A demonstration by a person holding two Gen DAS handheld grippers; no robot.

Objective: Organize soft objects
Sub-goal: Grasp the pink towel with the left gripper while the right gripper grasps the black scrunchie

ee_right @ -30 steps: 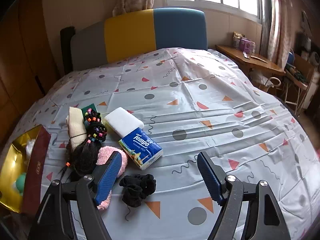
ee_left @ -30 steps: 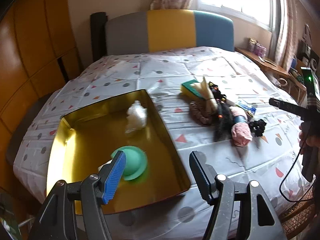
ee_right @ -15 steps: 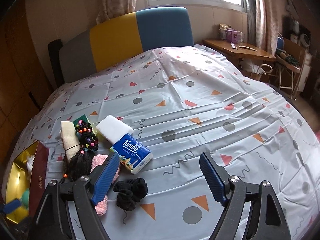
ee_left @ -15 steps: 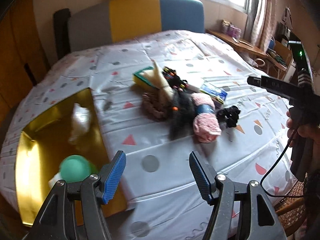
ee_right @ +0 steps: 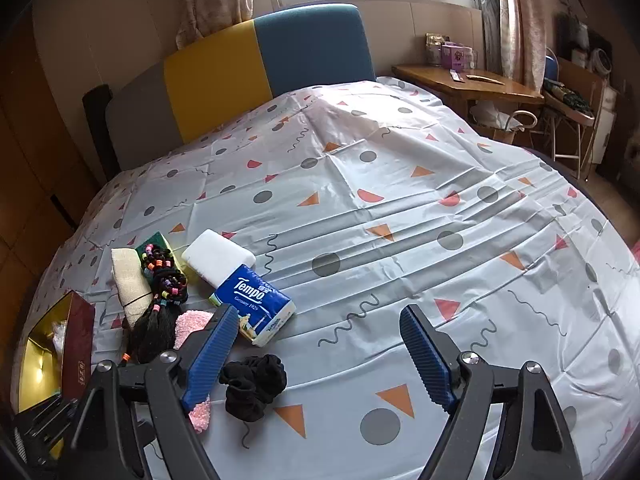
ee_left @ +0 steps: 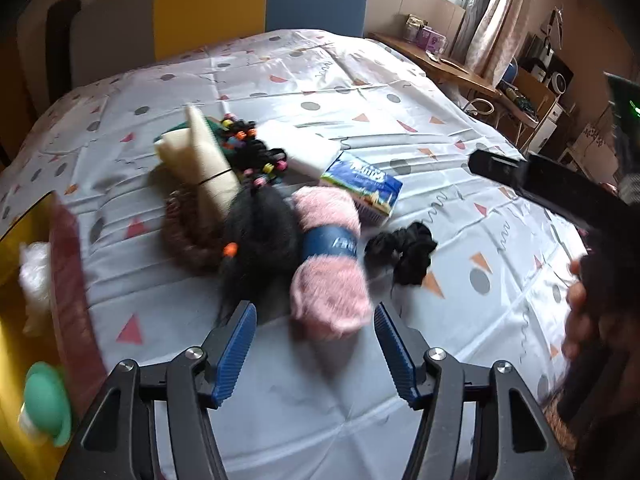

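A pile of soft things lies on the patterned bed cover. A pink fuzzy sock roll (ee_left: 330,256) with a blue band lies just ahead of my open, empty left gripper (ee_left: 314,350). Beside it lie a black hair bundle (ee_left: 260,232) with coloured beads, a cream cloth roll (ee_left: 204,160), a black scrunchie (ee_left: 404,250), a blue Tempo tissue pack (ee_left: 360,184) and a white sponge block (ee_right: 218,258). My right gripper (ee_right: 316,354) is open and empty above the cover, right of the scrunchie (ee_right: 254,386) and the tissue pack (ee_right: 252,302).
A gold-lined box (ee_left: 10,248) with a dark red wall (ee_left: 70,280) stands at the left and holds a green round thing (ee_left: 44,400) and white fluff (ee_left: 34,272). A headboard (ee_right: 264,64) stands behind, and a wooden desk (ee_right: 468,84) at the right.
My left gripper has swung right from above the gold box to the pile, close to the pink sock roll. My right gripper has drawn back slightly. Both stay open.
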